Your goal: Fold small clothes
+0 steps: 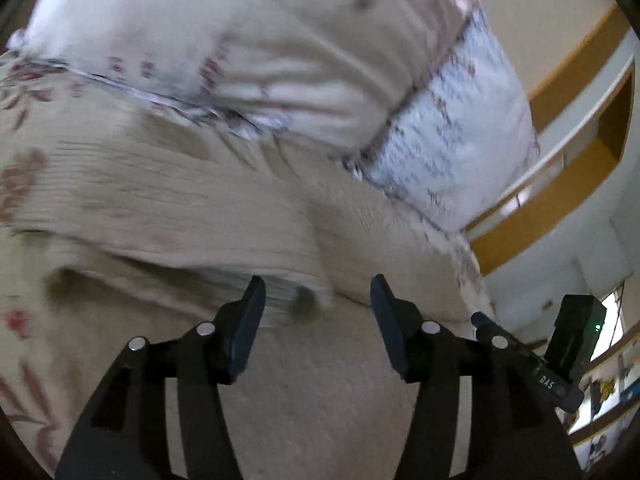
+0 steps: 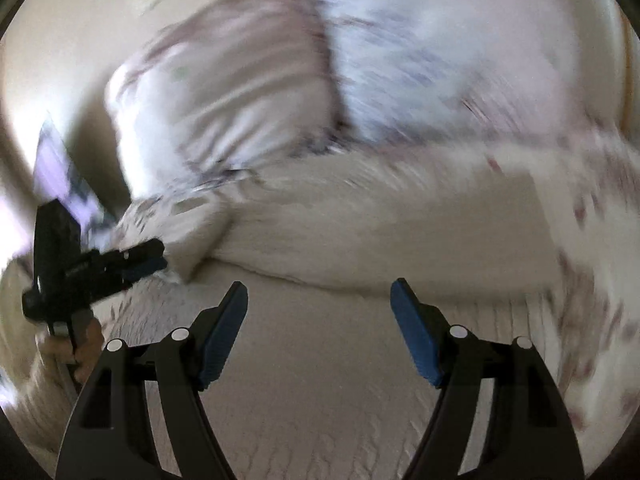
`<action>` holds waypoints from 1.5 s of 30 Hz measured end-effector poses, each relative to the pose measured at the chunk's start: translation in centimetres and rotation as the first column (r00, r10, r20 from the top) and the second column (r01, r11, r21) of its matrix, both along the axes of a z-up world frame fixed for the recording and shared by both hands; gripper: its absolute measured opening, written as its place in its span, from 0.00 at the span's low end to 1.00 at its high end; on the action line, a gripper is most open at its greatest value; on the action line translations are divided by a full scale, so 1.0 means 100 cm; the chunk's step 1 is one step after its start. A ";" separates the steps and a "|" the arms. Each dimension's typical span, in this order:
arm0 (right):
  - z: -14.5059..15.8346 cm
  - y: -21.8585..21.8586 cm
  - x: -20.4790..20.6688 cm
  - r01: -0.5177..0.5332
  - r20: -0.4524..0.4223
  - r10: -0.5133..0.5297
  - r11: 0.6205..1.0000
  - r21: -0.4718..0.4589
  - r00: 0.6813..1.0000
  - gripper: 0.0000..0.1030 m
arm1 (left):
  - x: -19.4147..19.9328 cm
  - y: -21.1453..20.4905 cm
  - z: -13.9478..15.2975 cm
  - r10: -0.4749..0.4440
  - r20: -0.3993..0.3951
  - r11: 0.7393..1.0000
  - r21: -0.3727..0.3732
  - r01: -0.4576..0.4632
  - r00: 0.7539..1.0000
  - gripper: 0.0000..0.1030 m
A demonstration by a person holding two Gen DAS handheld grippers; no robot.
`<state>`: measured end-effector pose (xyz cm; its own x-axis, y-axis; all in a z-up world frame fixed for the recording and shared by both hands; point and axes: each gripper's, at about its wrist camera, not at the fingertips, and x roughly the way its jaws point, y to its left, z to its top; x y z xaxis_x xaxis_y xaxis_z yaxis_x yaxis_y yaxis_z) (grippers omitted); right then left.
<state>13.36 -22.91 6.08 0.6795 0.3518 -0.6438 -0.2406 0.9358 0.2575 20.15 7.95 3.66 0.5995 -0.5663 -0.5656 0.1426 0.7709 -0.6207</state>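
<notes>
bare bedspread (image 2: 320, 380) ahead, pillows (image 1: 248, 52) blocking beyond

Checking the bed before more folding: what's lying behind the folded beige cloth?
Behind the folded beige cloth lie two pillows, a pale one and a bluish patterned one, resting on the bedspread. What lies beneath the cloth is covered.

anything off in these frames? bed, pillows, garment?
Nothing damaged or spilled. The beige ribbed garment lies bunched on the bed, one thick fold, not flat. Two pillows lean behind it. Left gripper and right gripper both open, empty. Motion blur hides detail.
</notes>
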 end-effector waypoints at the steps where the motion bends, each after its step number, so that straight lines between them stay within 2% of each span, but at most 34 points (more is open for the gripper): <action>1: 0.005 0.010 0.002 -0.036 0.013 0.036 0.999 -0.022 0.999 0.73 | -0.001 0.009 0.000 0.022 -0.004 1.000 -0.020 -0.023 1.000 0.53; 4: 0.019 0.059 0.011 -0.187 0.057 0.193 0.978 -0.095 0.980 0.72 | -0.002 0.046 -0.004 0.098 -0.034 0.991 -0.087 -0.101 0.995 0.52; 6: 0.023 0.098 0.016 -0.280 0.090 0.295 0.948 -0.151 0.951 0.68 | 0.001 0.067 -0.014 0.148 -0.080 0.977 -0.146 -0.158 0.986 0.52; 9: 0.017 0.159 0.027 -0.377 0.100 0.413 0.889 -0.260 0.905 0.62 | 0.008 0.081 -0.029 0.175 -0.147 0.958 -0.201 -0.203 0.973 0.52; 11: 0.006 0.192 0.034 -0.408 0.080 0.456 0.851 -0.329 0.887 0.58 | 0.010 0.085 -0.036 0.186 -0.175 0.951 -0.217 -0.222 0.967 0.52; 15: -0.025 0.236 0.040 -0.406 0.043 0.492 0.762 -0.505 0.869 0.55 | 0.012 0.088 -0.039 0.194 -0.174 0.943 -0.238 -0.232 0.966 0.51; 17: -0.035 0.241 0.042 -0.389 0.036 0.482 0.745 -0.542 0.875 0.54 | 0.011 0.089 -0.040 0.194 -0.174 0.942 -0.241 -0.232 0.966 0.51; 20: -0.041 0.244 0.049 -0.368 0.038 0.458 0.758 -0.538 0.888 0.49 | 0.012 0.090 -0.041 0.199 -0.176 0.937 -0.253 -0.240 0.964 0.51; 22: -0.044 0.246 0.056 -0.353 0.037 0.439 0.767 -0.535 0.898 0.33 | 0.010 0.092 -0.042 0.205 -0.179 0.933 -0.261 -0.247 0.962 0.51; 23: -0.046 0.247 0.060 -0.338 0.036 0.420 0.777 -0.531 0.907 0.16 | 0.010 0.092 -0.042 0.206 -0.179 0.932 -0.262 -0.249 0.962 0.51; 24: -0.045 0.246 0.063 -0.332 0.034 0.409 0.786 -0.522 0.912 0.10 | 0.010 0.092 -0.042 0.208 -0.179 0.932 -0.261 -0.250 0.962 0.51; 25: -0.044 0.243 0.066 -0.320 0.040 0.390 0.805 -0.500 0.920 0.09 | 0.010 0.092 -0.042 0.209 -0.179 0.933 -0.258 -0.251 0.961 0.51; 28: -0.028 0.210 0.070 -0.228 0.086 0.276 0.903 -0.363 0.957 0.08 | 0.010 0.091 -0.041 0.210 -0.179 0.934 -0.255 -0.252 0.961 0.51; 30: -0.013 0.161 0.074 -0.086 0.099 0.107 0.977 -0.196 0.989 0.08 | 0.010 0.090 -0.041 0.211 -0.177 0.935 -0.250 -0.251 0.961 0.50; 31: -0.011 0.142 0.076 -0.030 0.083 0.041 0.991 -0.127 0.996 0.08 | 0.010 0.089 -0.041 0.208 -0.176 0.937 -0.247 -0.248 0.962 0.50; 32: -0.013 0.110 0.076 0.046 0.032 -0.046 0.999 -0.009 0.998 0.09 | 0.011 0.088 -0.042 0.202 -0.174 0.938 -0.248 -0.242 0.964 0.50; 33: -0.019 0.086 0.075 0.108 -0.029 -0.106 0.992 0.068 0.994 0.09 | 0.011 0.087 -0.042 0.199 -0.173 0.940 -0.245 -0.238 0.965 0.50; 35: -0.043 0.046 0.070 0.212 -0.182 -0.179 0.961 0.178 0.967 0.10 | 0.012 0.084 -0.041 0.198 -0.165 0.944 -0.232 -0.233 0.966 0.51; 37: -0.059 0.031 0.068 0.228 -0.269 -0.161 0.944 0.238 0.949 0.13 | 0.012 0.083 -0.041 0.196 -0.159 0.948 -0.221 -0.228 0.968 0.51; 38: -0.062 0.023 0.064 0.222 -0.271 -0.145 0.934 0.280 0.952 0.13 | 0.012 0.082 -0.041 0.195 -0.159 0.948 -0.222 -0.228 0.968 0.51; 40: -0.056 0.022 0.062 0.225 -0.252 -0.163 0.945 0.239 0.954 0.25 | 0.012 0.084 -0.042 0.194 -0.162 0.946 -0.229 -0.228 0.968 0.51; 42: -0.044 0.028 0.062 0.220 -0.190 -0.191 0.964 0.146 0.963 0.41 | 0.012 0.084 -0.042 0.192 -0.165 0.945 -0.234 -0.228 0.967 0.51; 43: -0.043 0.031 0.062 0.214 -0.171 -0.195 0.971 0.103 0.966 0.42 | 0.012 0.084 -0.042 0.192 -0.163 0.946 -0.234 -0.227 0.968 0.51; 45: -0.035 0.055 0.060 0.150 -0.060 -0.155 0.986 -0.079 0.986 0.42 | 0.012 0.084 -0.041 0.193 -0.162 0.946 -0.232 -0.227 0.968 0.51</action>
<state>19.37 -17.37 2.62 0.6767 0.1972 -0.7094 -0.0787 0.9773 0.1966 21.30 16.32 -0.48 0.6474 -0.5677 -0.5085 -0.1045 0.5948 -0.7970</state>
